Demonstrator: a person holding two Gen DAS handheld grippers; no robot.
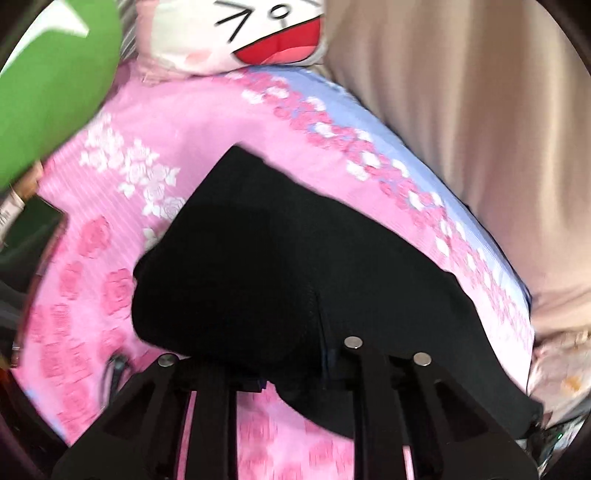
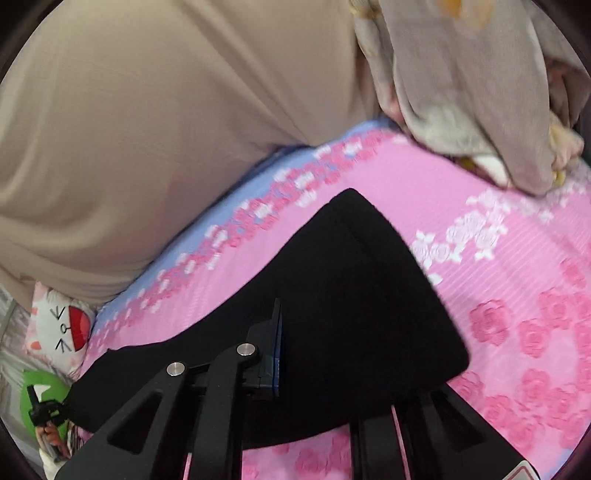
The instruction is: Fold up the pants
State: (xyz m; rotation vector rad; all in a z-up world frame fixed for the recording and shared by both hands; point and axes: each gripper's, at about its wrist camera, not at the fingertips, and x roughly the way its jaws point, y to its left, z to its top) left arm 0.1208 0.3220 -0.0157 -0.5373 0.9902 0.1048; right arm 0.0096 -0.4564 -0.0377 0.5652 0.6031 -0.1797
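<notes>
L gripper (image 1: 258, 373) sits nearest in the L view, fingers wide apart w/ the black pants (image 1: 280, 258) draped over and between them; whether a pad pinches cloth can't tell, tips are hidden in black fabric. R gripper (image 2: 332, 369) same story: the blue-edged L finger (image 2: 275, 350) pokes up through the cloth, the other finger is mostly under it, jaws look apart but grip on fabric can't tell. Pants lie on the pink floral sheet (image 2: 517, 295), mid-bed, already a compact bundle w/ a doubled edge and pointed corner, so prob. at least one fold is in; judged mid-task, w/ a further fold and flattening left. Both views are motion-blurred. Beyond the pants, a blue band (image 1: 332, 99) of the sheet runs along the far edge against a beige curtain (image 1: 461, 110). L view only: big green shape (image 1: 55, 92) upper L and the cartoon-face pillow (image 1: 258, 33) close and large at the bed end. R view only: grey-cream bedding heap (image 2: 461, 92) at the other end, plus the pillow (image 2: 62, 325) small and far, and the other gripper (image 2: 44, 410) in front of the green thing (image 2: 35, 387), far L.
</notes>
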